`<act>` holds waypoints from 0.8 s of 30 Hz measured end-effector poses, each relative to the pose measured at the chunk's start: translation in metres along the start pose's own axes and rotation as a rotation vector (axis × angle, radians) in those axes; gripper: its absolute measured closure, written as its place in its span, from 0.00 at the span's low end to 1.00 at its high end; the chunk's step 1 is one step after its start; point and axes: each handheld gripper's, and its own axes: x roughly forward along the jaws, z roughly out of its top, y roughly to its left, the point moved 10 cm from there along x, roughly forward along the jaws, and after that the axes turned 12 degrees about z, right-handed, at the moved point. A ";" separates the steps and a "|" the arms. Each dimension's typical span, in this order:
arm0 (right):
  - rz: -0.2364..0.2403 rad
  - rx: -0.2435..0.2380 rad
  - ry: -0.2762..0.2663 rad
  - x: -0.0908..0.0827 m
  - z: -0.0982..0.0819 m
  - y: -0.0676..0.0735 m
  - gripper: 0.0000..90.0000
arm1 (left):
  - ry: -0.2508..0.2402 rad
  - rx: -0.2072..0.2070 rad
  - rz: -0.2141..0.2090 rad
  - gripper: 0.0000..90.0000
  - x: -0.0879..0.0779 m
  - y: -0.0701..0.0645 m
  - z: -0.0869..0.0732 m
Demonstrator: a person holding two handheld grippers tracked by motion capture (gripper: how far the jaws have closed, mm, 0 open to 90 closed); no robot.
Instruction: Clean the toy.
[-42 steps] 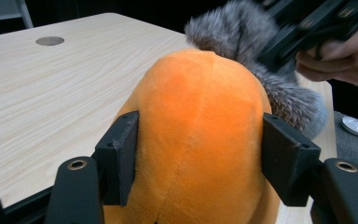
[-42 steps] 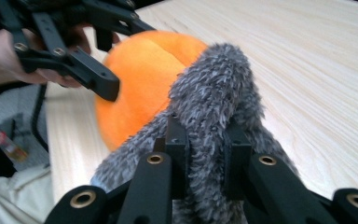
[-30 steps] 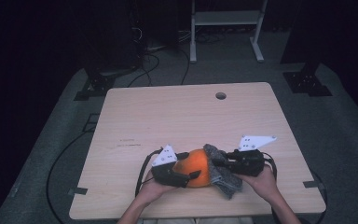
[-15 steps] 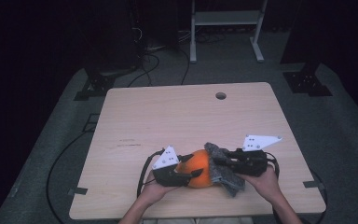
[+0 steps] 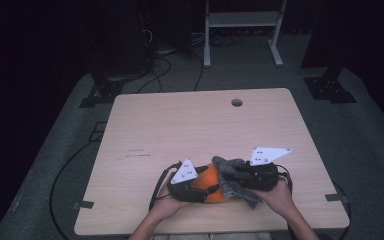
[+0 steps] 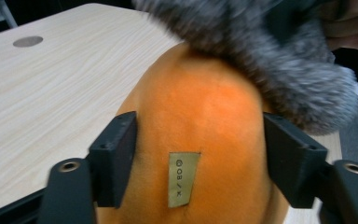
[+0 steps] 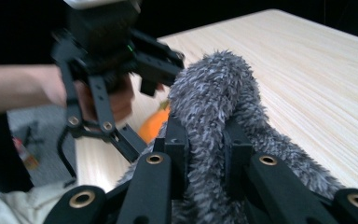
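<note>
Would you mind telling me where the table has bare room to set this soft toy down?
The table is bare across its far half, from the round hole to the left edge, and along the near left corner. It is crowded only at the near middle, where both grippers hold the orange toy and its grey fur.

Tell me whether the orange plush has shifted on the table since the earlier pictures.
No. In the high view the orange plush sits at the same spot relative to the table's near edge and its round hole.
</note>
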 end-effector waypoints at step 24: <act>0.018 0.057 -0.020 -0.002 -0.002 -0.003 0.84 | 0.004 0.002 0.005 0.36 -0.007 0.004 0.004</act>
